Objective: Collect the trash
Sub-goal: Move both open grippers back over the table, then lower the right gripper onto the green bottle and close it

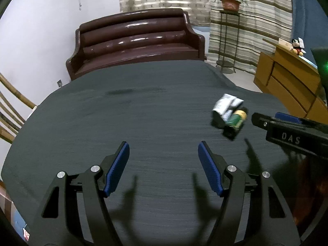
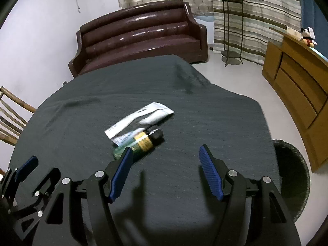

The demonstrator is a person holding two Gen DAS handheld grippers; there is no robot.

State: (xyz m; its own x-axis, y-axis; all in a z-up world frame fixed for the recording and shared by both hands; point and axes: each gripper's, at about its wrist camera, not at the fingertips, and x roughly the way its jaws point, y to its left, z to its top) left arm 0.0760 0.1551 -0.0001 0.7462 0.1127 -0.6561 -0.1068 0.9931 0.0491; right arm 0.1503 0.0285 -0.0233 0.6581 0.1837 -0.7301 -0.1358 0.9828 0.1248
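A white squeezed tube point(image 2: 141, 119) and a small green bottle point(image 2: 141, 143) with a yellow label and black cap lie together on the dark grey tablecloth point(image 2: 184, 106). Both show in the left wrist view too, the tube point(image 1: 225, 104) and the bottle point(image 1: 235, 121), at the right. My right gripper point(image 2: 164, 155) is open and empty just in front of the bottle, its left finger overlapping the bottle's base. My left gripper point(image 1: 164, 151) is open and empty over bare cloth, left of the trash. The right gripper also shows in the left wrist view point(image 1: 264, 121).
A dark mesh bin point(image 2: 293, 180) stands on the floor off the table's right edge. A brown sofa point(image 2: 141, 32) is behind the table. A wooden cabinet point(image 2: 297, 78) is at the right, a plant stand point(image 2: 231, 20) at the back, a wooden chair point(image 2: 12, 114) at the left.
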